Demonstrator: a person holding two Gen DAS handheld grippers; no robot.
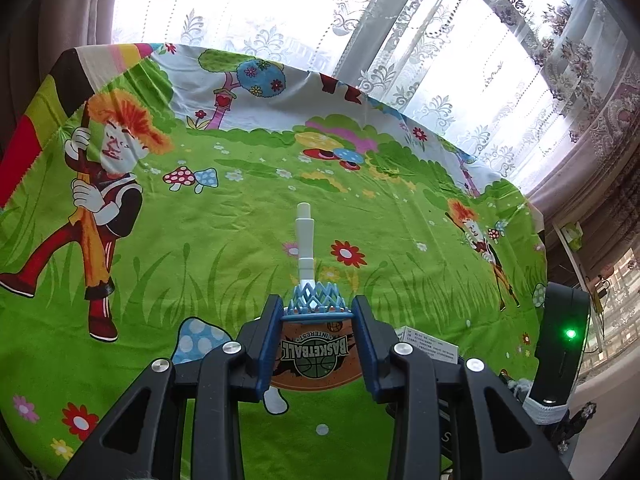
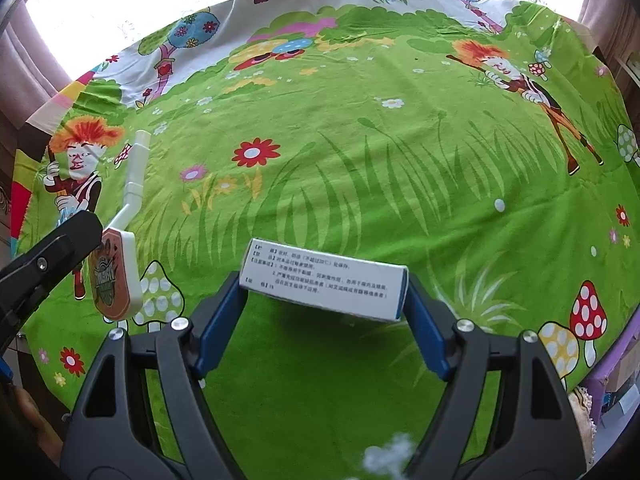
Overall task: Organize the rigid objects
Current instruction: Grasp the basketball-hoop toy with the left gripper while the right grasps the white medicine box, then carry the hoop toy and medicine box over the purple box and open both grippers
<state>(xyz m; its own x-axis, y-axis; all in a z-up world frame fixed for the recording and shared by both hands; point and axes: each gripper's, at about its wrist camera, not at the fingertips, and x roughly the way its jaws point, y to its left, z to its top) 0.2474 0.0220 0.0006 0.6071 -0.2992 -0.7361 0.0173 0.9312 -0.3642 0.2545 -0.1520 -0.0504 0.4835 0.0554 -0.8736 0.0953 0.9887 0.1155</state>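
My left gripper (image 1: 317,305) is shut on a toy basketball hoop, its blue pads pressing the sides of the orange backboard (image 1: 316,356). The blue net (image 1: 316,300) and white pole (image 1: 304,236) stick out ahead, above the cloth. The right wrist view shows the same backboard (image 2: 116,276) and pole (image 2: 136,168) at the left, with one left finger (image 2: 60,240) on it. My right gripper (image 2: 320,296) is shut on a white box (image 2: 324,280) with printed text and a blue end, gripped by its two short ends. A corner of that box (image 1: 428,346) shows behind the left gripper.
A bright green cartoon tablecloth (image 2: 360,152) covers the table, with lace curtains (image 1: 440,60) and a window behind it. A black unit with a green light (image 1: 568,334) sits at the right edge of the left wrist view. Shelves and clutter (image 2: 616,384) stand off the table's right side.
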